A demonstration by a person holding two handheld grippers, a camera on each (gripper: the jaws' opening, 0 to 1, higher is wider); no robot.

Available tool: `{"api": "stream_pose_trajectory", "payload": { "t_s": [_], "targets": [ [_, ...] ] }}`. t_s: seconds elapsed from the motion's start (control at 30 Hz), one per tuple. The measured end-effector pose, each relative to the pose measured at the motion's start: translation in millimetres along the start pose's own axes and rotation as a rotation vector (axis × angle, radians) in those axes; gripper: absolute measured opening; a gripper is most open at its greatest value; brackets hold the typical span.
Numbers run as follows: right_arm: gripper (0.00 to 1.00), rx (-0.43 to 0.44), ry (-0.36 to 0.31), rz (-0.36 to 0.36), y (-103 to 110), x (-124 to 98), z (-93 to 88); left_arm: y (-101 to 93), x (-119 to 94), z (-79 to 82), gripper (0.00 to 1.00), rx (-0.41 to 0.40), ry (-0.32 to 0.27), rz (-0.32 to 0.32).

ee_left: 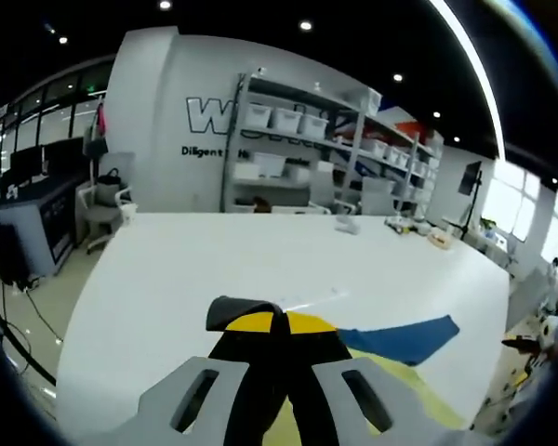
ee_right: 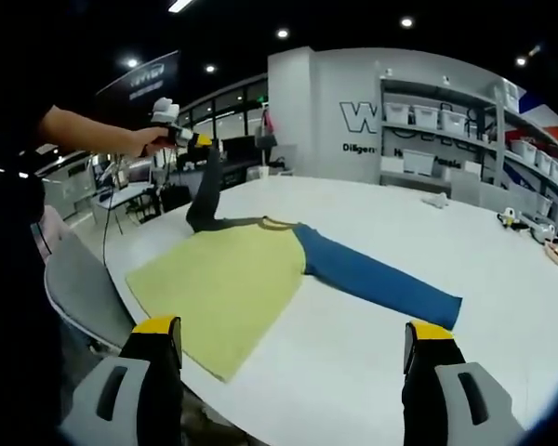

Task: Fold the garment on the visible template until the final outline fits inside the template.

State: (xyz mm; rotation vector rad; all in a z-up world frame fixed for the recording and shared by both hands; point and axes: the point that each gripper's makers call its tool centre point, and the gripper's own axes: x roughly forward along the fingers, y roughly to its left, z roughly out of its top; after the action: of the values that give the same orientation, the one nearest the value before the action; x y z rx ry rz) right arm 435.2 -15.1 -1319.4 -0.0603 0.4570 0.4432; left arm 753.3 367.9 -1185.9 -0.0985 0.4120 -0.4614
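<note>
- Yellow-tipped jaws of the right gripper (ee_right: 293, 348) stand wide apart at the bottom of the right gripper view, with nothing between them.
- Just beyond them the garment (ee_right: 228, 279) lies flat on the white table (ee_right: 353, 372): a pale yellow body near the table edge, with a blue sleeve (ee_right: 377, 279) stretched out flat to the right.
- Its dark sleeve (ee_right: 205, 200) is lifted off the table, pulled up and away from the shoulder.
- At the top of that sleeve, the left gripper (ee_right: 188, 137), held in a person's hand (ee_right: 152, 139), is closed on the fabric.
- In the left gripper view, the left gripper's (ee_left: 277, 339) jaws are pressed together with the dark sleeve (ee_left: 246, 316) pinched between them; the yellow body and the blue sleeve (ee_left: 400, 339) lie below on the table (ee_left: 214, 260).
- Far behind stand grey shelves (ee_left: 307, 149) with white bins, and a white wall (ee_right: 330, 102) with lettering.
</note>
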Motion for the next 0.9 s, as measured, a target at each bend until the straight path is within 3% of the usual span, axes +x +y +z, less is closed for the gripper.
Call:
{"api": "stream_pose_trajectory", "payload": {
  "t_s": [0.3,0.9],
  "targets": [
    [0.98,0.018,-0.004,-0.019,-6,-8,-4.5,-35.8,24,-2.5,0.00,0.007,0.019,-0.039],
    [0.98,0.041,-0.006,-0.040,-19,-15,-11.6,-91.8,62,-29.7,0.00,0.029,0.097,-0.110]
  ]
}}
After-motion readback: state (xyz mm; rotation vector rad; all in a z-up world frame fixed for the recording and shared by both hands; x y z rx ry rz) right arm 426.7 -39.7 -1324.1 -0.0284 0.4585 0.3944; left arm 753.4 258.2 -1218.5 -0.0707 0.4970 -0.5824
